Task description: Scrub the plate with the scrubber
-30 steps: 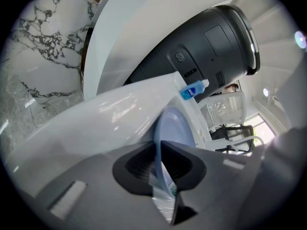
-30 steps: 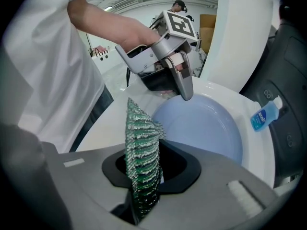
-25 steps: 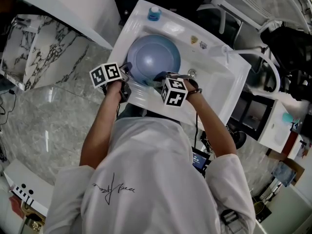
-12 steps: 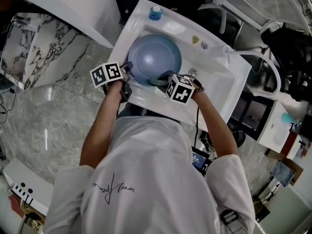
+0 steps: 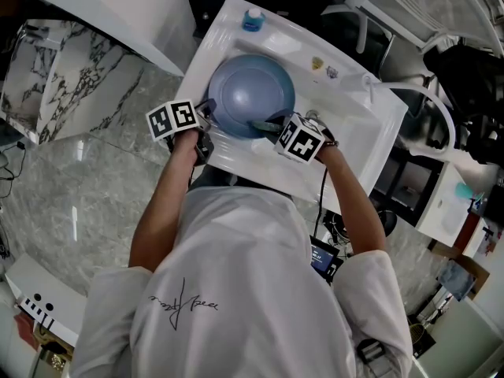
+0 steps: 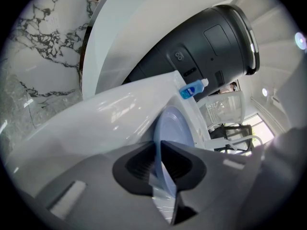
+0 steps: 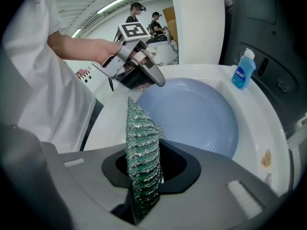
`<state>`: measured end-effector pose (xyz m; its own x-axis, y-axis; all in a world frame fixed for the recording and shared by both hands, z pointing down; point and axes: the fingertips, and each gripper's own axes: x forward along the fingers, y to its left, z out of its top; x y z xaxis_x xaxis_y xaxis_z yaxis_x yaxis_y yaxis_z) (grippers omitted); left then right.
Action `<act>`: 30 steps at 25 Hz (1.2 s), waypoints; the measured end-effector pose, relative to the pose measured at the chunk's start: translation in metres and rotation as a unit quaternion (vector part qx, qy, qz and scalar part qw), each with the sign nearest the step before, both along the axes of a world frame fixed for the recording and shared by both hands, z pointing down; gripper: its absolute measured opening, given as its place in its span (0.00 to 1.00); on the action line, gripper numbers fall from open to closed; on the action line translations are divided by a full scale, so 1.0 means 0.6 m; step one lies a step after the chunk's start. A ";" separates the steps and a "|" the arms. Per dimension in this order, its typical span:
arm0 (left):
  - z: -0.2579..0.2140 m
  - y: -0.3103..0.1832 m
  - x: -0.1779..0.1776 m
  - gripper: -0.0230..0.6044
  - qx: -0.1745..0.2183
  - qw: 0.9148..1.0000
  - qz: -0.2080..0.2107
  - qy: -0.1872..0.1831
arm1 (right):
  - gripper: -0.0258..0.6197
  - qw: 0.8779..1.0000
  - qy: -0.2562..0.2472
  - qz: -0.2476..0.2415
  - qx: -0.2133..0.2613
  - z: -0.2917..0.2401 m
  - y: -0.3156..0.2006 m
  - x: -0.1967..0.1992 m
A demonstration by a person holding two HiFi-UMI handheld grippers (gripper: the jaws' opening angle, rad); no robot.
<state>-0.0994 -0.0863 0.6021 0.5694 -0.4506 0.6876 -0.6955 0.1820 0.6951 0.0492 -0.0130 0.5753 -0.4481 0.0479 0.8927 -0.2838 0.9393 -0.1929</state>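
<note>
Plate, round and pale blue [image 7: 192,114], lying in the bowl of the white ceramic sink [image 5: 346,144] and filling most of that bowl. Held at the sink's near-left side by the left gripper [image 6: 159,162], fingers pressed together on the plate's thin rim, seen edge-on between them. Marker cube of that gripper just outside the sink's near-left edge.

Right gripper [image 7: 144,169] over the sink's near edge, towards its middle, fingers clamped on a green, glittery mesh scrubber [image 7: 141,138]. Scrubber standing up between the fingers as a narrow wedge, its tip reaching in from the sink's near side to the part of the plate closest to that edge. Contact between scrubber and plate not clear from any view.

Small clear bottle of blue liquid with a white cap [image 7: 243,70] upright on the sink's far rim, apart from the plate. Two small yellowish marks on the sink's flat ledge to the right of the bowl. White-shirted torso and both bare forearms of the person [image 5: 236,290] close against the sink's near side.
</note>
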 end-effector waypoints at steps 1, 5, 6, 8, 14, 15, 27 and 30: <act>0.000 0.000 0.000 0.20 0.000 1.000 0.001 0.000 | 0.14 1.000 0.004 0.006 0.003 0.001 -0.005 0.005; 0.000 0.000 0.002 0.20 -0.001 1.000 0.002 0.002 | 0.14 0.999 0.008 0.036 0.001 0.011 -0.018 0.022; 0.000 0.000 0.002 0.20 -0.001 1.000 0.002 0.002 | 0.14 0.999 0.007 0.043 0.000 0.013 -0.021 0.024; 0.001 -0.001 0.002 0.20 -0.001 1.000 0.002 0.003 | 0.14 0.999 0.006 0.053 -0.001 0.016 -0.027 0.027; 0.000 -0.002 0.003 0.20 0.001 1.000 0.002 0.005 | 0.14 0.997 0.012 0.070 0.007 0.004 -0.047 0.034; 0.000 -0.002 0.003 0.20 0.000 1.000 0.003 0.005 | 0.14 0.997 0.012 0.073 0.007 0.005 -0.049 0.035; 0.003 -0.003 0.003 0.20 0.000 1.000 0.006 0.005 | 0.14 0.996 0.010 0.093 0.013 0.012 -0.073 0.053; 0.002 -0.003 0.003 0.20 0.000 1.000 0.006 0.005 | 0.14 0.995 0.006 0.098 0.014 0.012 -0.079 0.056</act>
<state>-0.0975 -0.0878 0.6034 0.5813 -0.4435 0.6822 -0.6909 0.1738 0.7017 0.0829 -0.0604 0.5827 -0.4353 -0.0640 0.8980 -0.4643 0.8706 -0.1630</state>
